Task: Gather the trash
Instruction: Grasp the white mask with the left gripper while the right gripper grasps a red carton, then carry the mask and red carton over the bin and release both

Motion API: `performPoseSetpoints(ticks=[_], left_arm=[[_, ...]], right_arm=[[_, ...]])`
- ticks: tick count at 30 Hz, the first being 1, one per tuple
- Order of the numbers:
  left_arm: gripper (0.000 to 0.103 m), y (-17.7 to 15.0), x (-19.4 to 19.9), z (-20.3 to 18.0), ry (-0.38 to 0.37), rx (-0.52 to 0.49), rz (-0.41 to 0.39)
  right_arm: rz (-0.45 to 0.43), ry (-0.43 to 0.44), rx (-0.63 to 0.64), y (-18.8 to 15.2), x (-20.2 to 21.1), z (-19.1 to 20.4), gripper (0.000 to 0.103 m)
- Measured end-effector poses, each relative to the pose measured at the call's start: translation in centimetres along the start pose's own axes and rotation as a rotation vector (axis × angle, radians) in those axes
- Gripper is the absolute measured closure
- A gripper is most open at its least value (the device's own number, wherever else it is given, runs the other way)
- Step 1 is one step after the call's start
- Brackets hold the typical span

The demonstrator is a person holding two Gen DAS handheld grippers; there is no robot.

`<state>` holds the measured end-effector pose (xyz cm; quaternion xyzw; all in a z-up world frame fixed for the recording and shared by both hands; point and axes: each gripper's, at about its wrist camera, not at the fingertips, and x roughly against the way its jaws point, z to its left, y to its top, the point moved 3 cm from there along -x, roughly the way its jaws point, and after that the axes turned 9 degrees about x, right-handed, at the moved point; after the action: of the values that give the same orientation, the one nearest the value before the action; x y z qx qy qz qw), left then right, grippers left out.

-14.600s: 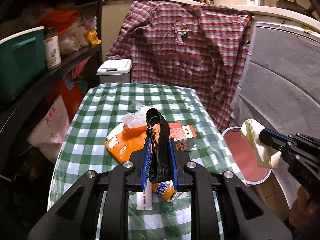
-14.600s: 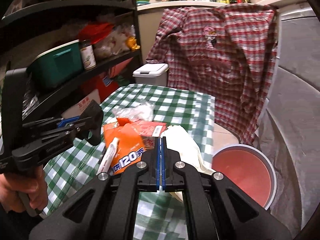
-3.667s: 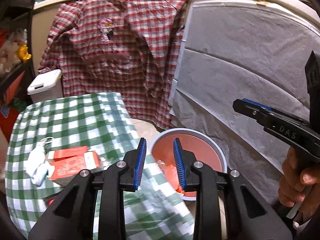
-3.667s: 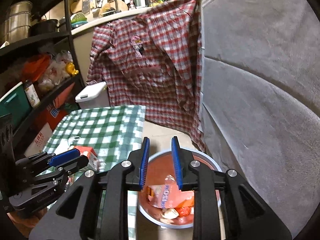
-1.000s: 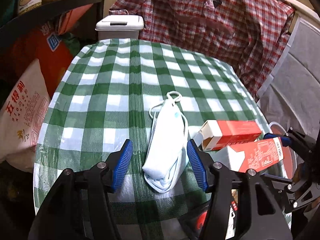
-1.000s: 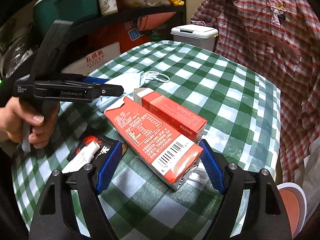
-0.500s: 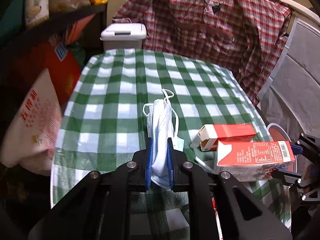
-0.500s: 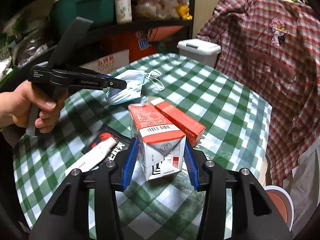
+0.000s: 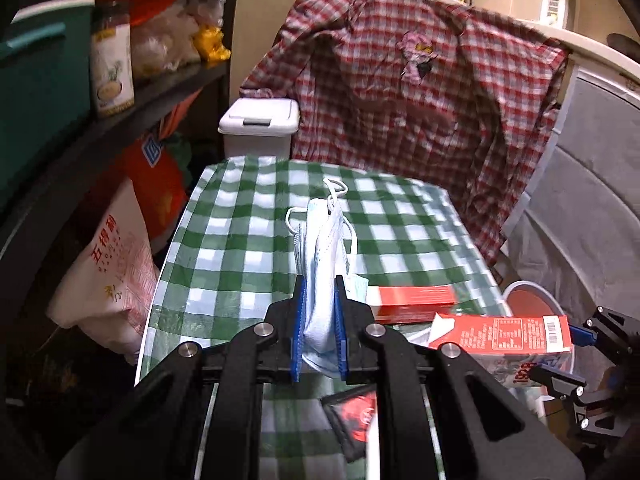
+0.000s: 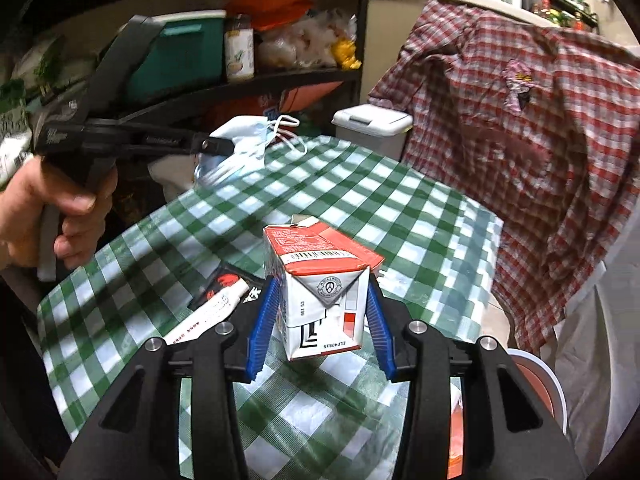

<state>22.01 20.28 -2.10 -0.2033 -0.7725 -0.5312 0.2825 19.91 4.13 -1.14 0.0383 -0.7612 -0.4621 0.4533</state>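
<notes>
- Left tool: clamped on a pale blue face mask, held clear above the green-checked tabletop.
- Right tool: its blue pads grip a red-and-white carton, bottom end toward the camera, lifted off the tabletop.
- Remaining on the tabletop: a flat red box, a black-and-red packet, a white tube.
- Red-lined bin: beside the tabletop's right edge.

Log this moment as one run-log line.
left gripper: shut on face mask | right gripper: shut on milk carton | both lifted off table
</notes>
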Motion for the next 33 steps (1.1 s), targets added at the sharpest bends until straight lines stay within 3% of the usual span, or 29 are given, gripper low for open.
performPoseSetpoints(ticks=[18, 26, 33], left_arm=[[0.090, -1.9, 6.0, -7.5, -0.083, 0.020, -0.075], [0.090, -2.9, 7.2, -11.3, -0.117, -0.053, -0.095], [0.090, -3.0, 7.4, -12.4, -0.136, -0.063, -0.106]], right_arm=[[-0.223, -0.229, -0.239, 0.4, 12.4, -4.2, 0.060], [-0.223, -0.371, -0.345, -0.2, 17.9, -7.2, 0.059], [-0.337, -0.437, -0.408, -1.6, 21.4, -7.8, 0.059]])
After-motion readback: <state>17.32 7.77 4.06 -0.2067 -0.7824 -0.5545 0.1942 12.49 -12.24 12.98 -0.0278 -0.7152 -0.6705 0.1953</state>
